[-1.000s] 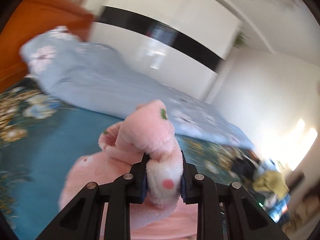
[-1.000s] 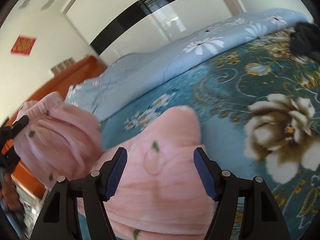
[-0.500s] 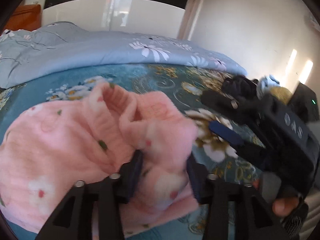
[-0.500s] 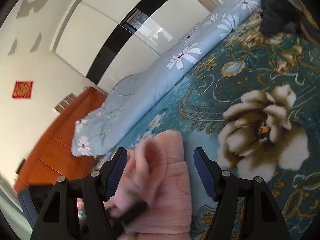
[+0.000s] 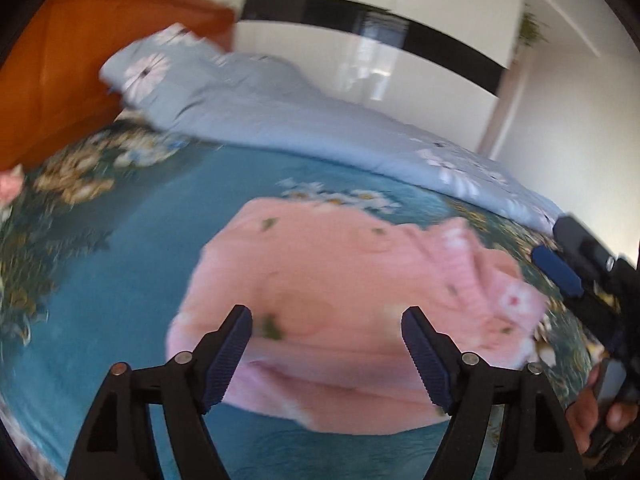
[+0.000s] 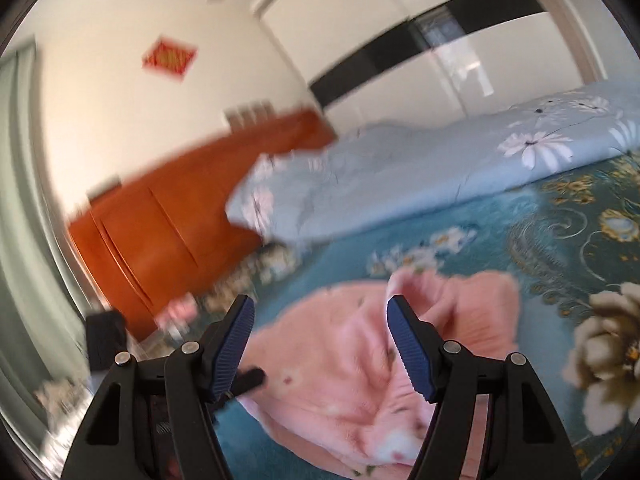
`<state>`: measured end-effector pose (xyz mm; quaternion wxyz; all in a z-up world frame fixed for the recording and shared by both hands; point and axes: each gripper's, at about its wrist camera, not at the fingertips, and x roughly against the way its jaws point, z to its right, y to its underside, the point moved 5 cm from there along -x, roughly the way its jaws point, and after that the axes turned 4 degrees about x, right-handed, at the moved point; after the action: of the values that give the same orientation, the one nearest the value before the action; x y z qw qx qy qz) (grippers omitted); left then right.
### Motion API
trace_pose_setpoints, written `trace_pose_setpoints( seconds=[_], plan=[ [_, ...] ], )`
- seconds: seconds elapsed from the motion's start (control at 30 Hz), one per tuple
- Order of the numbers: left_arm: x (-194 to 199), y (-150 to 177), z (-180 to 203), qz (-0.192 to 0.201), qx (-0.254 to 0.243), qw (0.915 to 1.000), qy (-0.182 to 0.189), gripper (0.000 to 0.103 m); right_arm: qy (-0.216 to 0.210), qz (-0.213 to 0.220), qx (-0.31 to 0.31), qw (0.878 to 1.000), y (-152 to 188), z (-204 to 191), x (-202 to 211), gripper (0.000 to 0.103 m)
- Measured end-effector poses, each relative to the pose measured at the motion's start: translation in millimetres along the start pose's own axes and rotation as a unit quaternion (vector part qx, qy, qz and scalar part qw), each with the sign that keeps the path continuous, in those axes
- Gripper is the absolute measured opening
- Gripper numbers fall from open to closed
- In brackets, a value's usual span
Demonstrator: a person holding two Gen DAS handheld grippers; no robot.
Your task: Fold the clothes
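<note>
Released from my left claw (image 5: 326, 354), the pink garment (image 5: 340, 300) lies at 12 o'clock on the bedspread (image 5: 120, 264), my right claw (image 6: 320, 350) also spread wide.

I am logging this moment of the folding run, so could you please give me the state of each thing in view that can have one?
Left gripper: open, holding nothing, above the pink garment.
Right gripper: open, holding nothing.
Pink garment: released, lying bunched on the bedspread, not neatly folded.
Light blue quilt: rumpled along the far side of the bed.
Teal bedspread: spread flat under the garment.
</note>
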<state>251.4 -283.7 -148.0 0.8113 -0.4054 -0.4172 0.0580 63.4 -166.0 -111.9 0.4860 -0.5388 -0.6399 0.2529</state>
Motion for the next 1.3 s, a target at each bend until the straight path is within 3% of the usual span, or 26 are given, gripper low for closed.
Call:
trace_pose_setpoints(
  seconds=[0.1, 0.33, 0.4, 0.53, 0.67, 0.73, 0.87, 1.13, 1.3],
  plan=[
    [-9, 9, -19, -0.017, 0.028, 0.9994, -0.010, 0.080, 0.043, -0.054, 0.004, 0.998, 14, 7, -31, 0.070],
    [-15, 35, -38, -0.050, 0.061, 0.9969, 0.004, 0.083, 0.134, -0.065, -0.094, 0.984, 29, 76, -18, 0.070],
    [-15, 39, -41, -0.052, 0.072, 0.9960, 0.010, 0.083, 0.114, -0.045, -0.128, 0.984, 28, 87, -8, 0.070],
    [-14, 41, -46, -0.053, 0.085, 0.9948, 0.017, 0.083, 0.069, 0.028, -0.123, 0.990, 12, 72, 18, 0.070],
    [-12, 44, -51, -0.055, 0.090, 0.9943, 0.015, 0.083, 0.013, 0.011, -0.051, 0.999, 9, 32, 6, 0.070],
    [-11, 45, -54, -0.058, 0.093, 0.9939, 0.014, 0.083, 0.023, -0.024, -0.036, 0.999, 16, 25, -12, 0.070],
    [-8, 46, -58, -0.053, 0.099, 0.9936, 0.013, 0.083, 0.117, -0.077, -0.030, 0.990, 31, 40, -40, 0.070],
    [-5, 49, -62, -0.056, 0.106, 0.9927, 0.013, 0.083, 0.130, -0.078, -0.034, 0.988, 36, 38, -45, 0.070],
    [-9, 54, -63, -0.067, 0.113, 0.9912, 0.015, 0.083, 0.084, -0.098, -0.070, 0.989, 42, 45, -46, 0.072]
  ],
)
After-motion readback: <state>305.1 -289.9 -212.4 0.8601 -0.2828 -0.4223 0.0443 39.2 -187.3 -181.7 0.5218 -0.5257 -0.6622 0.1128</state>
